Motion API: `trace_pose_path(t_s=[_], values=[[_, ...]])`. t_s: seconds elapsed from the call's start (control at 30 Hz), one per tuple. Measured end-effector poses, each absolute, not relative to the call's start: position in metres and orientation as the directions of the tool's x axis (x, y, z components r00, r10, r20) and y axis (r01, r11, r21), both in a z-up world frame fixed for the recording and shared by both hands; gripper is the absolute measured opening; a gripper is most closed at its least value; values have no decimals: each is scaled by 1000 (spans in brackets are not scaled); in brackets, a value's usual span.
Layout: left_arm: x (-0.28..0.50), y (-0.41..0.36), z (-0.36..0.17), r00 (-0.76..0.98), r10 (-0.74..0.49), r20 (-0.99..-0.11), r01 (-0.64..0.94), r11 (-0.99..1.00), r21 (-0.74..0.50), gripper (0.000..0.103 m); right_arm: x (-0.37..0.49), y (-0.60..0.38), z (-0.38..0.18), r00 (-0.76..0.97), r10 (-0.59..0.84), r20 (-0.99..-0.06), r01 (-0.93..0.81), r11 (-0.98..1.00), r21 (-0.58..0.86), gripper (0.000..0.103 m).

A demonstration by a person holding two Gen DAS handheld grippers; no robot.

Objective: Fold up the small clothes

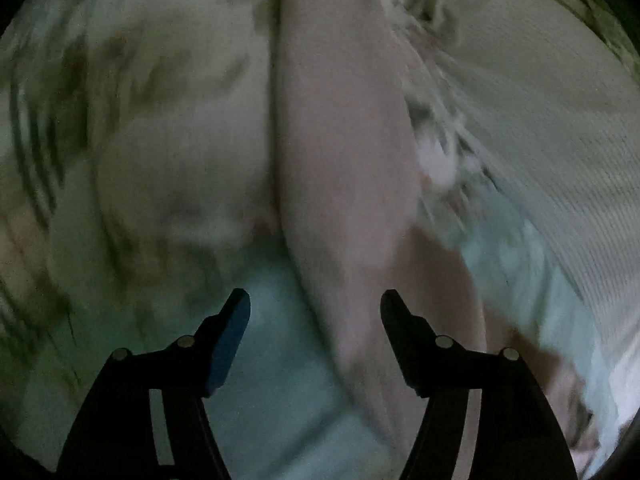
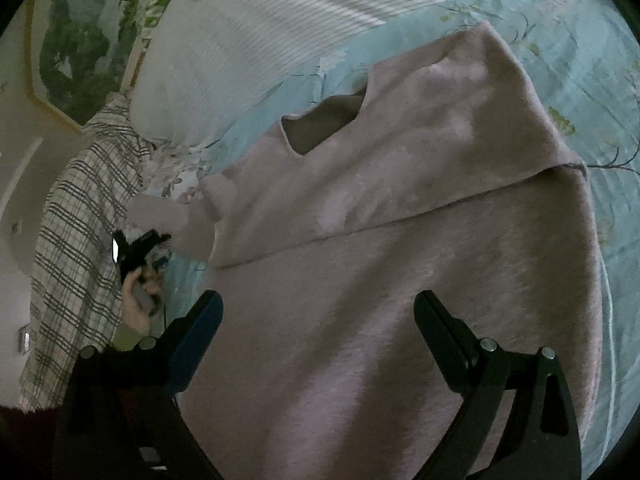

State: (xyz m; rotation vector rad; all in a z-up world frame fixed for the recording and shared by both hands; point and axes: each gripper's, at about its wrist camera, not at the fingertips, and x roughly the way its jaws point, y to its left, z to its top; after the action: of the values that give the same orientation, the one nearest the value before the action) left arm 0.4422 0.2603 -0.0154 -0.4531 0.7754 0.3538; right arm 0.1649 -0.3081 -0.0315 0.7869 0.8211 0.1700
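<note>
Pink sweater (image 2: 400,240) lies spread on the bed's pale-blue floral sheet (image 2: 560,40), its upper part folded down along a straight crease; its lower edge is cut off by the frame. In the left wrist view everything is smeared by blur, and only a long pink strip (image 1: 344,140) can be told. Left claw (image 1: 315,308) stands apart, nothing between its fingers. At far left in the right wrist view, a hand (image 2: 138,300) and a checked sleeve (image 2: 80,260) partly hide that claw. A white ribbed pillow (image 2: 240,48) lies above. Right claw (image 2: 318,312) gapes wide, empty over the sweater.
</note>
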Motion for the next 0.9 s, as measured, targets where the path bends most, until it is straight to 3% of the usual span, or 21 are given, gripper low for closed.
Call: trace_pose_path(t_s=[0.1,0.17,0.23,0.53,0.9], values=[[465,277,2,677,202,-708,-493,838,-232,68,170,-304,-30,681,422,-598,157,714,683,96],[477,290,8,674,228,-703,-504,837,-212,60,172,-302,-31,673,433,-599,151,713,685,96],[490,295,13,682,199,-704,-473,854,-217,5,174,-299,-29,668,438,-601,142,718,682,96],[437,220,46,801,107,-589,-263,947,-186,3,163,-284,-18,683,446,-579,77,744,664,92],[348,43,52,805,-281,-522,138,945,-297,3,127,-316,-7,747,370,-552,140,725,674,91]])
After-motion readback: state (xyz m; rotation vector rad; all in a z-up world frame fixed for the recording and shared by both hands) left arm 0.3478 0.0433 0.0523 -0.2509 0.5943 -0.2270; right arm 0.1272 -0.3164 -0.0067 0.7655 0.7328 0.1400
